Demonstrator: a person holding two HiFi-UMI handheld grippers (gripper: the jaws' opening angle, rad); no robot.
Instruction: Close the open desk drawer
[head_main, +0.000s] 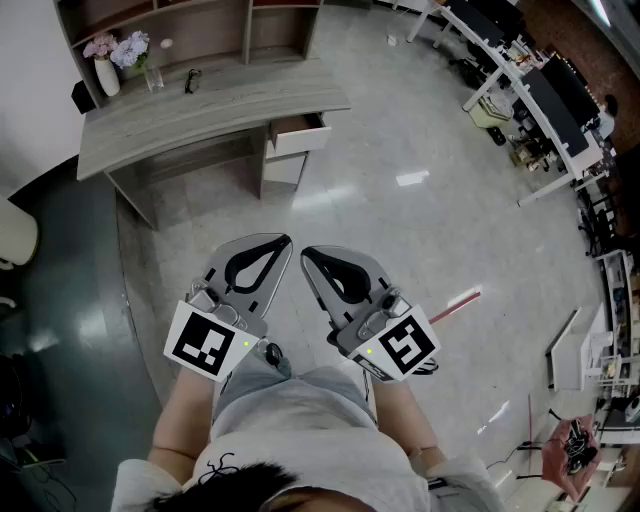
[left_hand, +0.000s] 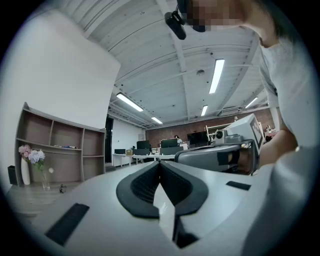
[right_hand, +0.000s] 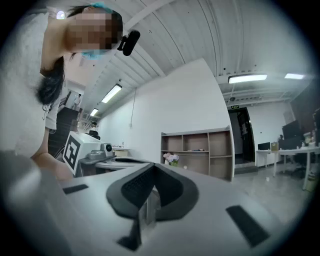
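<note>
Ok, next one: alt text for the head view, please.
Seen from above, a person holds the left tool and right tool, both shut and empty, well short of a grey desk whose drawer stands open.

The right gripper (right_hand: 152, 169) has its jaws pressed together with nothing between them. Beyond them a shelf unit (right_hand: 197, 150) stands against a white wall (right_hand: 165, 100), with flowers (right_hand: 171, 158) before its lower left corner. The left gripper (right_hand: 85, 152) shows at left.

no text, labels or numbers legible
</note>
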